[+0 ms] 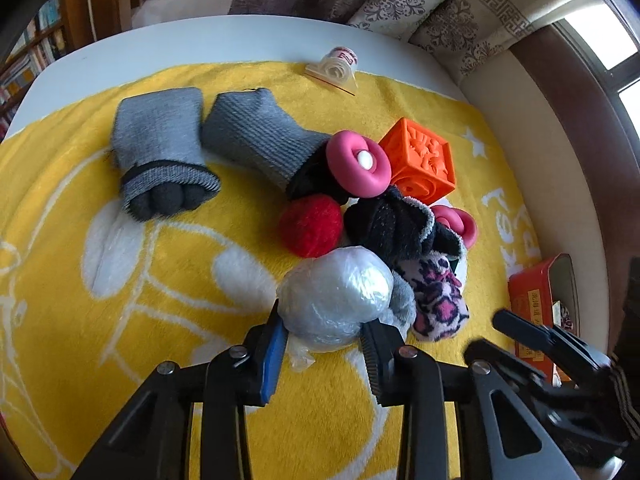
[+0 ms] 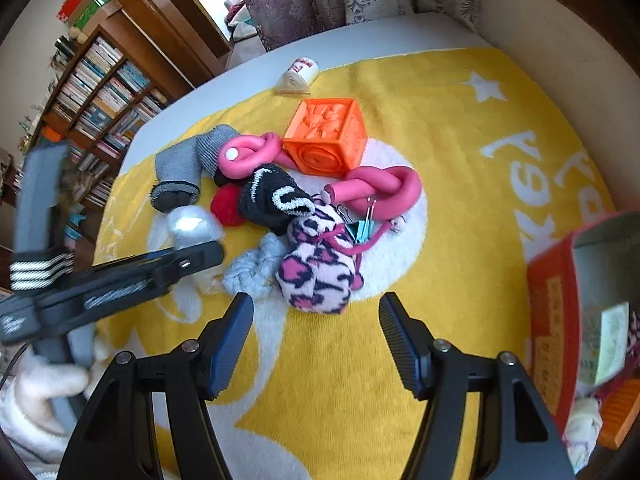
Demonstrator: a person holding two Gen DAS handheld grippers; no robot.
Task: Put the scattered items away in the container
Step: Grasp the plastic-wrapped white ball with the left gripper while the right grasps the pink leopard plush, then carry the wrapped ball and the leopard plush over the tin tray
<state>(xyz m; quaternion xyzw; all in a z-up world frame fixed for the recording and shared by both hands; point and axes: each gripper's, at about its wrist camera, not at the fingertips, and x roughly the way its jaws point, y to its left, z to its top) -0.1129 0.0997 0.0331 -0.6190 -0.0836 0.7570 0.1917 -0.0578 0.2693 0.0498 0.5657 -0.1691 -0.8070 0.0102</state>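
Left gripper (image 1: 324, 334): clamped on a crinkly silver-white ball of bunched plastic film (image 1: 336, 296), its two black jaws pressing the ball's sides while it points steeply down at the blanket.

Right gripper (image 2: 316, 320): jaws apart with nothing between them, hovering just this side of the pink-and-black leopard-print fuzzy sock (image 2: 316, 276).

Landmark: the orange embossed rubber cube (image 1: 422, 160), in the middle of a yellow fleece blanket with white line drawings (image 1: 160, 320).

Plastic ball: near side of the pile, well in front of the cube, touching a pale grey knitted item (image 1: 400, 304) beside it.

Pile around the cube: a coiled pink foam roller (image 1: 358, 166) touching the cube; a red fuzzy pom-pom (image 1: 310, 226) and a black fuzzy sock (image 1: 384, 224) just in front; two grey ribbed socks (image 1: 160, 152) well to the cube's left.

Container: a red rectangular tin with printed lettering (image 2: 554, 320), open, at the blanket's edge far right of the cube, already holding some items.

Risk: the ball is soft and slick, so it could squeeze out of the jaws as it is lifted; a loose tail of film under it might snag the grey knit and drag it along.

Second risk: both grippers are close together near the pile, so they might knock each other on the way to the tin.
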